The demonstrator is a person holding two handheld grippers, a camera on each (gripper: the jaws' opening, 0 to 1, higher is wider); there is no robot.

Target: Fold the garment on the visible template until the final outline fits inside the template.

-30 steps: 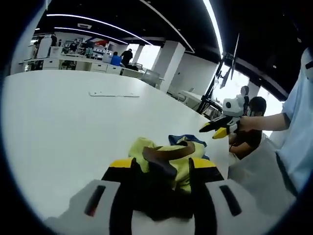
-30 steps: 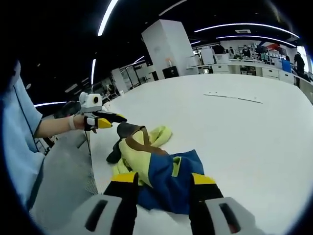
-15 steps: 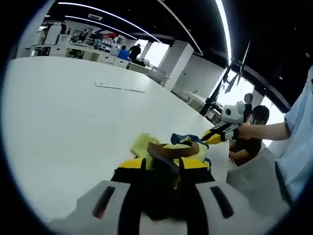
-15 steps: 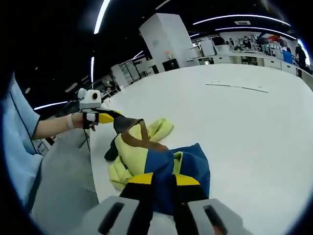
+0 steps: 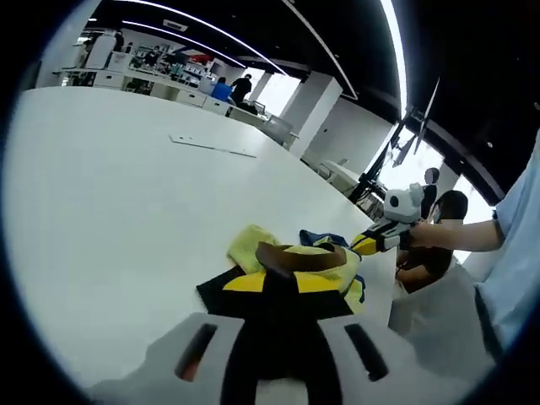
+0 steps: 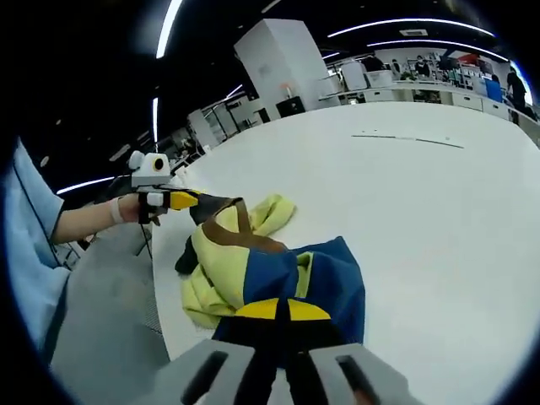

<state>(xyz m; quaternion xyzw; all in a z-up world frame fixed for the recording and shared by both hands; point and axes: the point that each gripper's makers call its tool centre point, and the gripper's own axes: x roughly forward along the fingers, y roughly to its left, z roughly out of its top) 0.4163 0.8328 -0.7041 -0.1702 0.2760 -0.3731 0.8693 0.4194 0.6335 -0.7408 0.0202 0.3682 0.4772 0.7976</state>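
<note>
Crumpled garment (image 6: 270,270) on white table (image 6: 439,211), bunched between both tongs; left gripper (image 5: 283,285) clamped on dark collar end, right gripper (image 6: 283,310) clamped on blue end; long axis runs tong to tong

Garment (image 6: 278,274) — crumpled in a heap, its outline and type not readable; near edge hidden behind the right gripper (image 6: 283,310), whose closed jaws cover the pinched fold. In the left gripper view, the garment's (image 5: 295,257) near part is covered by the left gripper (image 5: 278,287). Template marks (image 5: 213,146) — thin and far off, shape too small to tell. Person's sleeve (image 6: 29,245) cut off by the picture's edge. Background desks and figures blurred.
</note>
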